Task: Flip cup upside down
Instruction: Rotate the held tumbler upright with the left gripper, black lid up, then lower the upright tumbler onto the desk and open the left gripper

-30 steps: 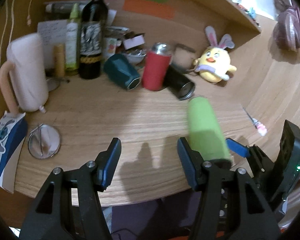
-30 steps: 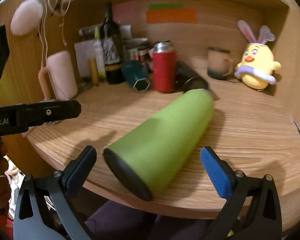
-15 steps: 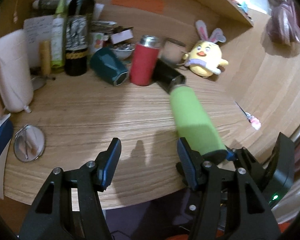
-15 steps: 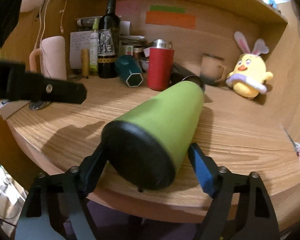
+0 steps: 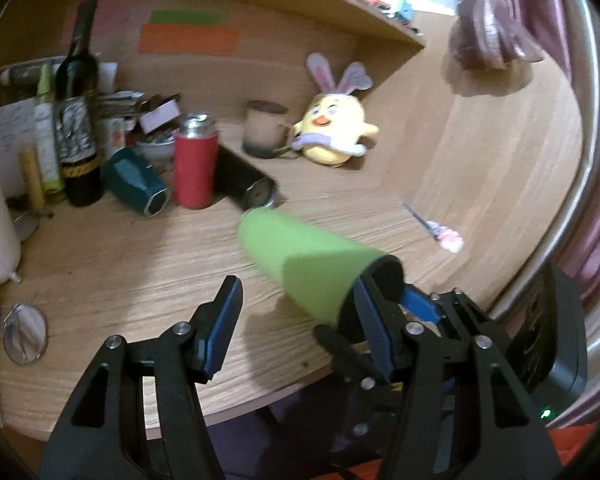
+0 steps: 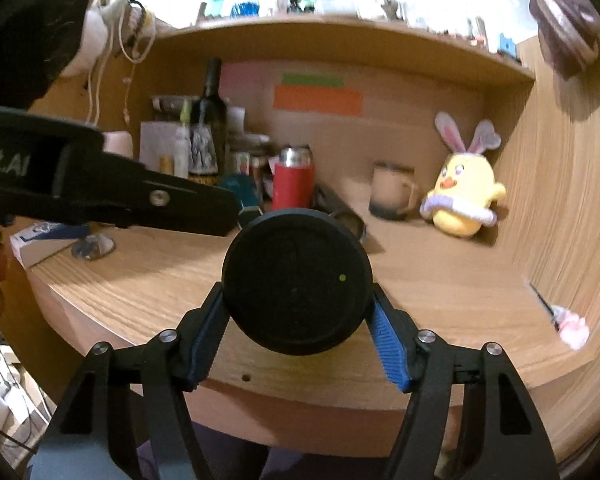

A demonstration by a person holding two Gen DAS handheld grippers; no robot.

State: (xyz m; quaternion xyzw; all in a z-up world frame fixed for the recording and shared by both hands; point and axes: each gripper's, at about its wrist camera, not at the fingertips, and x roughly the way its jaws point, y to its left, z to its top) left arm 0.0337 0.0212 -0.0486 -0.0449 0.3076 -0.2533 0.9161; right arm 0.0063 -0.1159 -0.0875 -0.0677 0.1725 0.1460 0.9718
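The green cup (image 5: 304,256) with a black base (image 6: 296,280) is held lengthwise above the wooden desk (image 5: 120,260), its mouth pointing away toward the back. My right gripper (image 6: 296,332) is shut on the cup's black base end, one blue pad on each side. In the right wrist view I see only the round black base. My left gripper (image 5: 296,320) is open and empty, just left of the cup near the desk's front edge. The right gripper's blue pad (image 5: 418,304) shows behind the cup.
At the back stand a red can (image 5: 194,168), a wine bottle (image 5: 78,120), a teal cup on its side (image 5: 136,180), a black tumbler on its side (image 5: 246,184), a mug (image 5: 264,136) and a yellow plush chick (image 5: 334,128). A small mirror (image 5: 24,334) lies front left.
My right gripper has closed on the cup's base and lifted it, turning it end-on to its camera. The left gripper stayed open and shifted its view rightward.
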